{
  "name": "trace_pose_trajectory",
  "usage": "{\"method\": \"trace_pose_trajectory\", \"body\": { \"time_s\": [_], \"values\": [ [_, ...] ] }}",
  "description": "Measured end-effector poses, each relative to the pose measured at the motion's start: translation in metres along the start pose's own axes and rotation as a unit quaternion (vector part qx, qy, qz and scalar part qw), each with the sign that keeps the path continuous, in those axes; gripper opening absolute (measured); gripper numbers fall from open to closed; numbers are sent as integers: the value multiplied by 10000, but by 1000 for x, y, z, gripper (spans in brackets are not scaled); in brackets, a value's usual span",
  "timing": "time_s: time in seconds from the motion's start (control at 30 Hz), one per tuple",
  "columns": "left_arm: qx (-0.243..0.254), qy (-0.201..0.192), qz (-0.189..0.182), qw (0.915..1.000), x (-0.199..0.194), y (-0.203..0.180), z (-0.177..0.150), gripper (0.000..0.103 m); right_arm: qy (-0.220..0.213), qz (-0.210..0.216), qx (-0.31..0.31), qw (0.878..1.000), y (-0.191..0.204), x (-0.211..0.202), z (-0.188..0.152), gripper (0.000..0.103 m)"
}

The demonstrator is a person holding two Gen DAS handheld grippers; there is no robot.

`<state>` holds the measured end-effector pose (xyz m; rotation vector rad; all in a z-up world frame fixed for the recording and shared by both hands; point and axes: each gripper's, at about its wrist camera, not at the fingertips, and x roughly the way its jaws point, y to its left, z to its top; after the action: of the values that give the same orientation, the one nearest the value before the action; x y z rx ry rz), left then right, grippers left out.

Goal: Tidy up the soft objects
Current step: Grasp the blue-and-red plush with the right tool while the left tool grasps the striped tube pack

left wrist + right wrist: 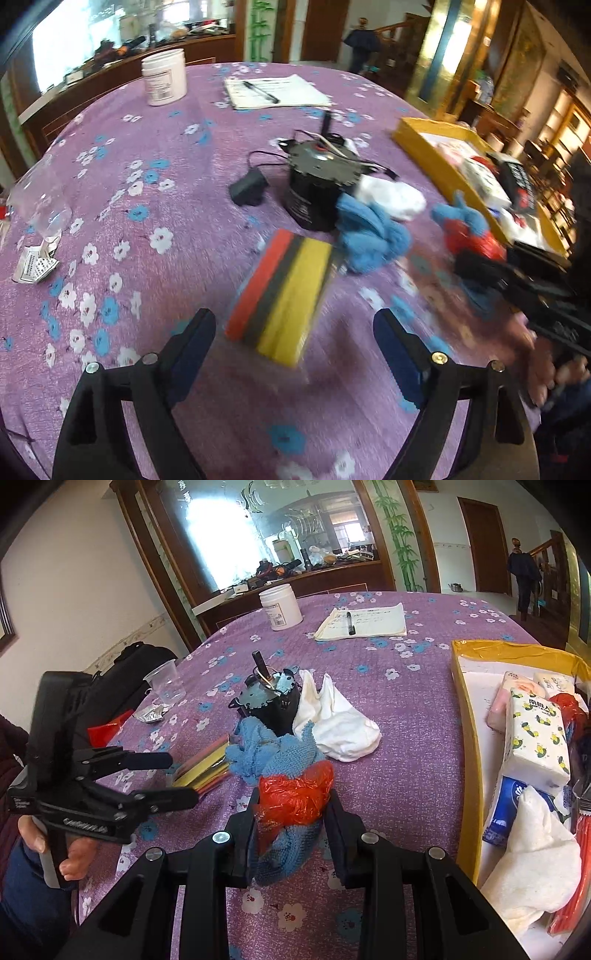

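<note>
My left gripper is open, its jaws wide apart just in front of a pack of red, grey and yellow sponges lying on the purple tablecloth. It also shows in the right wrist view beside the sponges. My right gripper is shut on a bundle of red plastic bag and blue cloth, seen in the left wrist view too. A blue towel and a white cloth lie beside a black motor.
A yellow-edged box at the right holds tissue packs and a white cloth. A white jar, a notepad with pen, a clear plastic cup and a black adapter stand on the table.
</note>
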<state>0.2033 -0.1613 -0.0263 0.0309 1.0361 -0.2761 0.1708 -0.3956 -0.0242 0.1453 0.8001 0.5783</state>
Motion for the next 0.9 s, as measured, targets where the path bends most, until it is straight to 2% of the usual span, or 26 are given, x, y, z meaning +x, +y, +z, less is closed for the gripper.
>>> {"method": "trace_pose_trajectory", "body": {
  "time_s": [0.13, 0.17, 0.2, 0.37, 0.53, 0.67, 0.73, 0.9],
  "values": [
    [53, 71, 242, 9997, 17, -2, 7, 86, 11, 4, -3, 10000, 1, 1, 0, 34],
    [48, 97, 318, 9994, 20, -3, 7, 77, -1, 10, -4, 10000, 1, 1, 0, 34],
    [60, 116, 384, 9992, 22, -4, 7, 58, -4, 12, -5, 10000, 1, 1, 0, 34],
    [-150, 52, 751, 9971, 17, -5, -1, 48, -21, 21, -12, 10000, 2, 0, 0, 34],
    [-615, -162, 681, 9957, -7, -16, -23, 47, -43, 109, 0, 9999, 0, -2, 0, 34],
    [-1014, -312, 408, 9935, -18, -29, -44, 47, 18, 127, 1, 9999, 1, 1, 0, 34],
    [-1047, -363, 351, 9932, -19, -39, -53, 47, 18, 110, 3, 9999, 1, 2, 0, 34],
    [-885, -507, 587, 9931, -17, -55, -57, 47, -41, 34, 2, 10000, 0, 0, 0, 34]
  ]
}}
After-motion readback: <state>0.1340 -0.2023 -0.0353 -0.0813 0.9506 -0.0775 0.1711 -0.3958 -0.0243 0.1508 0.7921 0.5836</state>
